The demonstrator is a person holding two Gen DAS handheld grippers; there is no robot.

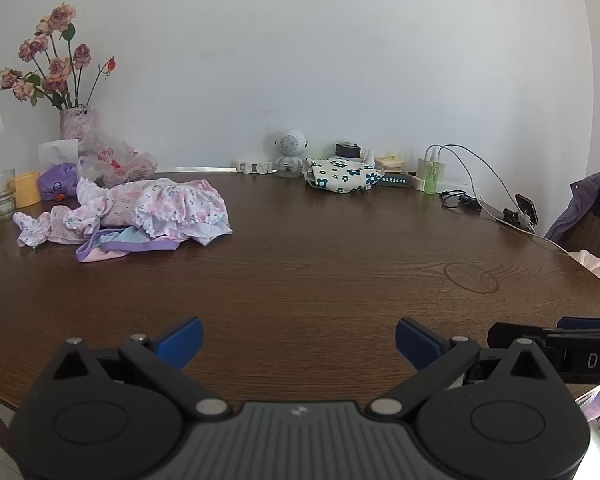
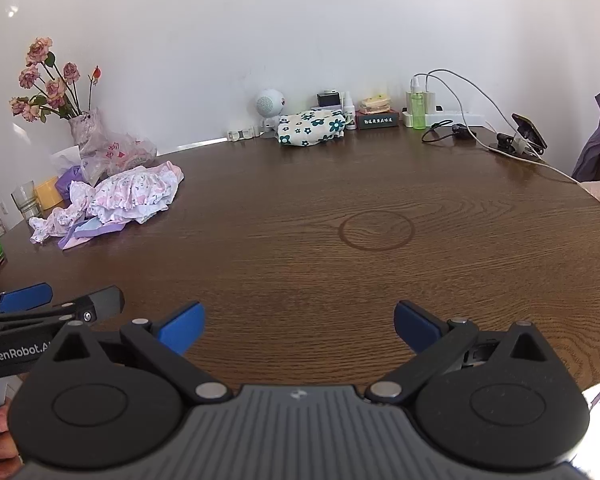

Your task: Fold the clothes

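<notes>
Left wrist view crops the right hand-held gripper (image 1: 556, 334) at the frame edge.

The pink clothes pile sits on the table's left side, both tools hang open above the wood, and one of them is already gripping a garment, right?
Not quite. Neither tool grips anything: the left tool and the right tool are both open and empty above the table, as each wrist view shows. The pink clothes pile does lie untouched on the left side.
</notes>
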